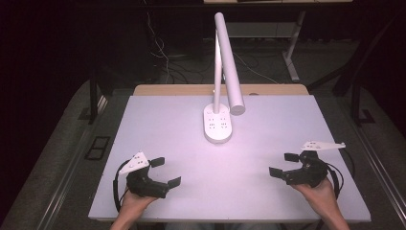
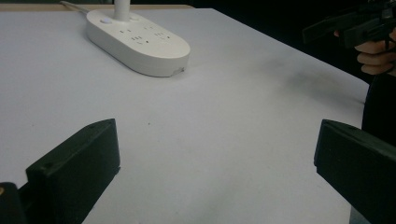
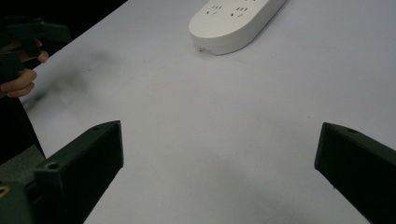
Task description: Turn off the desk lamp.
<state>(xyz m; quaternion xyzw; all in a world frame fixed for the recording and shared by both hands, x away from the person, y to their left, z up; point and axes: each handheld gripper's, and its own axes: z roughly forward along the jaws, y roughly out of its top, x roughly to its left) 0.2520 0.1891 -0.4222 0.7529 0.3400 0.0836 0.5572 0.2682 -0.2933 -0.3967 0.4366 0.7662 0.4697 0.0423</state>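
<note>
High view: desk lamp [image 1: 219, 123] stood at upper centre of the white counter [image 1: 158, 143]. Left gripper [image 1: 165, 172] at lower left, right gripper [image 1: 281, 164] at lower right, jaws spread, nothing held. Approach step judged; next, an inward reach is called for.

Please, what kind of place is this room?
Probably a lab or recording workspace. A white flat tabletop carries a white desk lamp with a socket-strip base, loose cables lie on the dark floor behind, and black handheld two-jaw grippers wait open.
</note>
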